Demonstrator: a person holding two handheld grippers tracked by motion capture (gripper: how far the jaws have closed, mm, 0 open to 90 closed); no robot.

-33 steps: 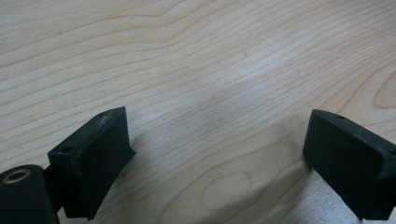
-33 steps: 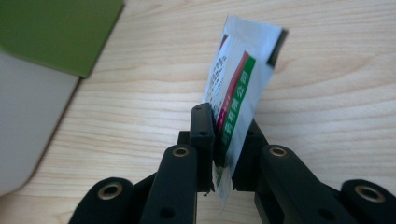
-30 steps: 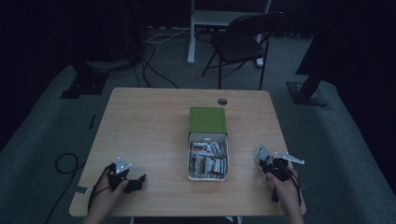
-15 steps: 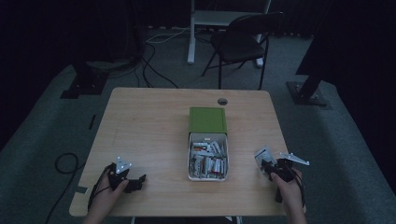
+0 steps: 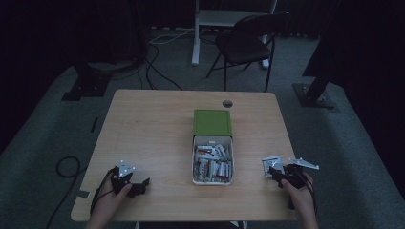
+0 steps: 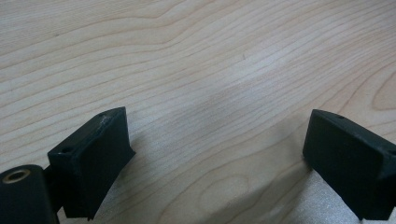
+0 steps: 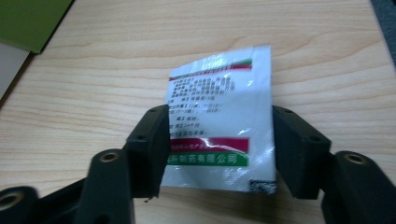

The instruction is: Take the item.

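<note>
A white sachet (image 7: 219,112) with red and green bands and printed text lies flat on the wooden table (image 7: 93,93), between the jaws of my right gripper (image 7: 219,149). Those jaws have just been opening and stand apart, beside the sachet's edges without pressing on it. In the high view the sachet (image 5: 271,164) sits near the table's right front corner, just ahead of my right gripper (image 5: 281,172). My left gripper (image 5: 136,183) rests near the left front edge, and its jaws (image 6: 215,154) stand wide open over bare wood.
A white box (image 5: 212,182) filled with several similar sachets stands at mid-table, its green lid (image 5: 212,122) lying just behind it. A cable hole (image 5: 228,103) is near the far edge. A folding chair (image 5: 248,43) stands beyond the table.
The right gripper's jaws have spread apart and the sachet has settled a little lower onto the table. Both hands stay roughly where they were.
</note>
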